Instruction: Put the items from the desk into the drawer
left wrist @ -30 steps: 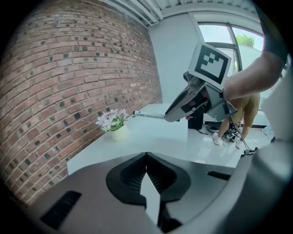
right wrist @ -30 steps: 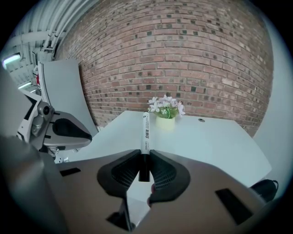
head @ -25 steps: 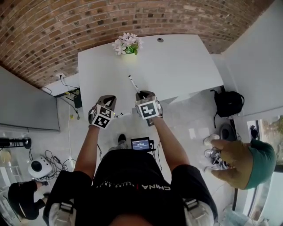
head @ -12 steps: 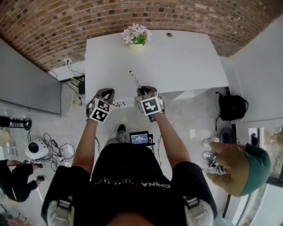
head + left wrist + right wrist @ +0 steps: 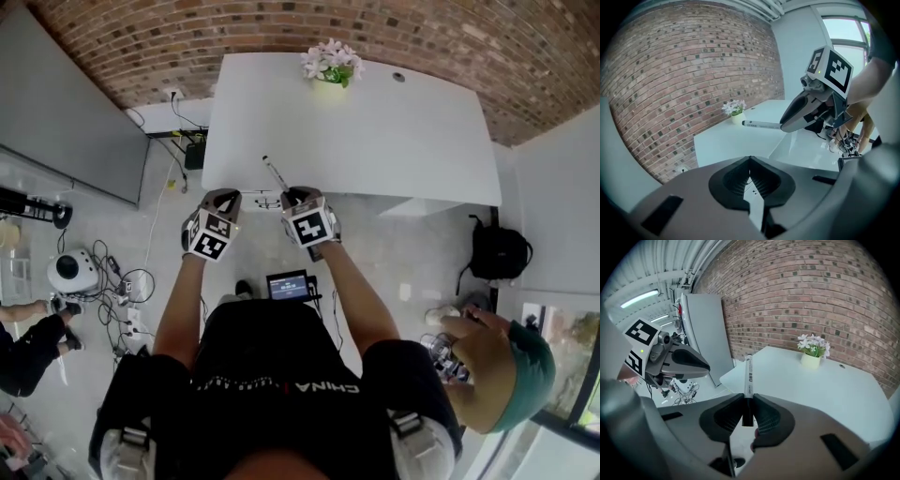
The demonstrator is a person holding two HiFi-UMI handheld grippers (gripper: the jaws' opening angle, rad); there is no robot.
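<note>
My right gripper [image 5: 748, 405] is shut on a white marker pen [image 5: 748, 371], whose capped end points out toward the white desk [image 5: 820, 385]. In the head view the pen [image 5: 275, 173] reaches over the desk's near edge [image 5: 375, 183], while the right gripper [image 5: 293, 198] hangs just off that edge. My left gripper [image 5: 750, 161] is shut with nothing in it and sits to the left [image 5: 224, 196], level with the right one. The left gripper view shows the right gripper [image 5: 806, 107] with the pen [image 5: 761, 124] sticking out. No drawer can be told apart.
A small pot of pale flowers [image 5: 330, 64] stands at the desk's far edge by the brick wall. A person in a green cap [image 5: 502, 361] is at the lower right, near a black backpack [image 5: 497, 253]. Cables and a white device [image 5: 70, 272] lie on the floor left, by a grey panel [image 5: 66, 112].
The head view has swung, so the desk now sits further right and up. Both grippers have come back to just off its near edge. The pen stays gripped in the right one.
</note>
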